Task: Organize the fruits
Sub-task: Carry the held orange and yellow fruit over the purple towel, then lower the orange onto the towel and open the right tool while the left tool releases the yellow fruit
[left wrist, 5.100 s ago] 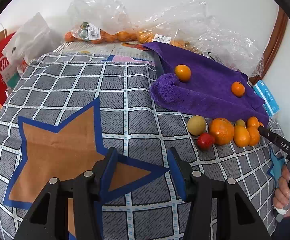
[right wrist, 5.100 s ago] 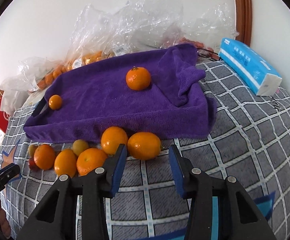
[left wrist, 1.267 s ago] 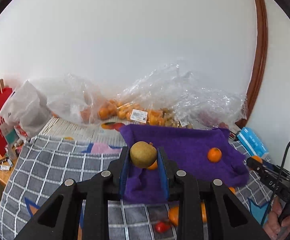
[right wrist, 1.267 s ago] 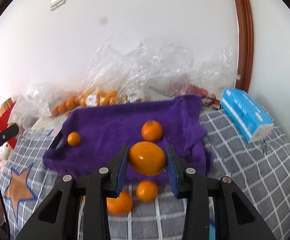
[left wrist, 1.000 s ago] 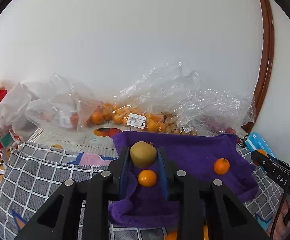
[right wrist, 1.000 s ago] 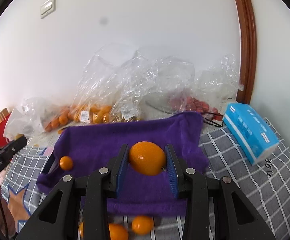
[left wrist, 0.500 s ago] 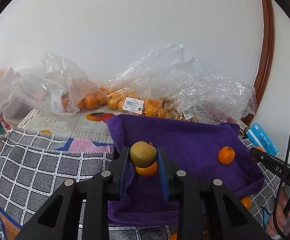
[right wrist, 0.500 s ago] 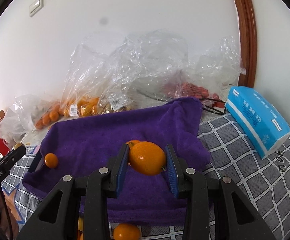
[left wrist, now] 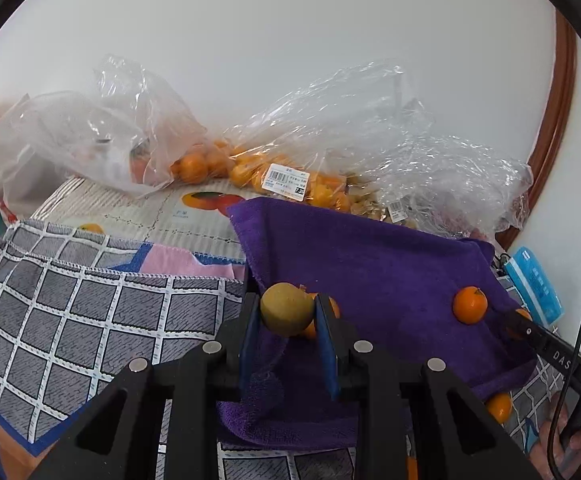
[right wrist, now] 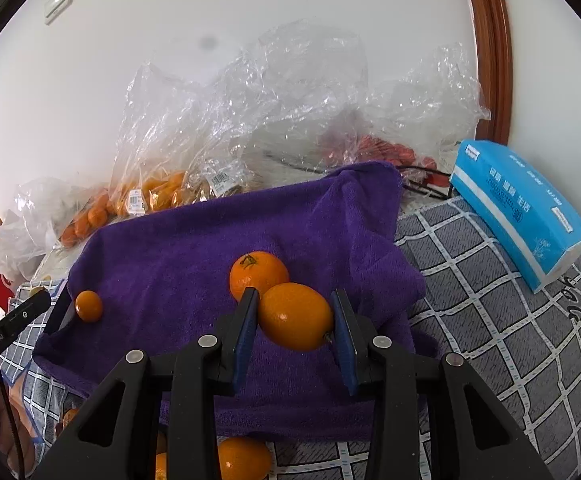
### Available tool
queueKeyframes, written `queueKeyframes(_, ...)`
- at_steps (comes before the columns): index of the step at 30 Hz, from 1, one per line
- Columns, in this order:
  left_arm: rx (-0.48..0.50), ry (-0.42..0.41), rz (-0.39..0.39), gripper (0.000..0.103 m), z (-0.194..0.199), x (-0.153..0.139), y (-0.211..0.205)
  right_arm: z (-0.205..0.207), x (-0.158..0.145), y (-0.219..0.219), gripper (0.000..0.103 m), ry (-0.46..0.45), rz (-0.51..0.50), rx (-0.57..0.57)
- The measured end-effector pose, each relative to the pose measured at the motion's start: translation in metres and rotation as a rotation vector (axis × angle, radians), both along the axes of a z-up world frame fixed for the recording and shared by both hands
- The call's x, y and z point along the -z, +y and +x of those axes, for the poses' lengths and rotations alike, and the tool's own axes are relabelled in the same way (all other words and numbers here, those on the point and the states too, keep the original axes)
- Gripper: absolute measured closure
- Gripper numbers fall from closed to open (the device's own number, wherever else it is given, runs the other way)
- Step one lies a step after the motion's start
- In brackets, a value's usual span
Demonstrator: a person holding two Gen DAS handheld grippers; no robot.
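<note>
Nearest the left camera, the left tool [left wrist: 287, 332] is clamped on a round yellow-brown fruit [left wrist: 286, 309], its blue pads pressing both sides, above the near left part of a purple terry towel [left wrist: 370, 264]. A small orange fruit [left wrist: 332, 307] lies on the towel right behind it, mostly hidden. The right tool [right wrist: 295, 330] likewise grips an oval smooth-skinned orange [right wrist: 296, 316] between its blue pads, over the middle of the same towel [right wrist: 178, 252]. Just past it a round mandarin with a green stem scar [right wrist: 258, 274] rests on the towel (whether the two fruits touch cannot be told), and a much smaller round orange fruit [right wrist: 88, 306] sits near the towel's left edge. Another orange [right wrist: 244, 458] lies on the grey checked cloth [right wrist: 490, 300] below the towel's near edge. By the cloth's right edge lies a blue tissue pack [right wrist: 518, 208]. Farthest back, against the white wall, are crumpled clear plastic bags [right wrist: 250, 120], some holding oranges.
</note>
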State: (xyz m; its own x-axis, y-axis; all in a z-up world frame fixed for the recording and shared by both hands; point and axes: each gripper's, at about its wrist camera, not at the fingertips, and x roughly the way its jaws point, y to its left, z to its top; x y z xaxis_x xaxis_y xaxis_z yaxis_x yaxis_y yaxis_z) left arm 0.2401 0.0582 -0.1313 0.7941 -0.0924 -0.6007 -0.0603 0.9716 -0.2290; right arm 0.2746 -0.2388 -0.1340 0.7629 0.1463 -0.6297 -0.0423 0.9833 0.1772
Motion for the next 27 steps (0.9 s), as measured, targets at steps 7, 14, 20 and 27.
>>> queueKeyframes(7,0.052,0.012,-0.004,0.077,0.002,0.004,-0.008,0.003,0.007,0.008,0.067,0.027,-0.007,-0.027)
queueKeyframes(14,0.089,0.059,-0.027,0.077,0.007,0.011,-0.013,0.009,0.017,0.016,0.067,0.076,-0.024,-0.042)
queueKeyframes(20,0.096,0.091,-0.016,0.077,0.011,0.017,-0.017,0.008,0.017,0.019,0.066,0.082,-0.031,-0.047)
queueKeyframes(27,0.111,0.106,-0.011,0.077,0.012,0.018,-0.021,0.007,0.012,0.019,0.053,0.067,-0.025,-0.033)
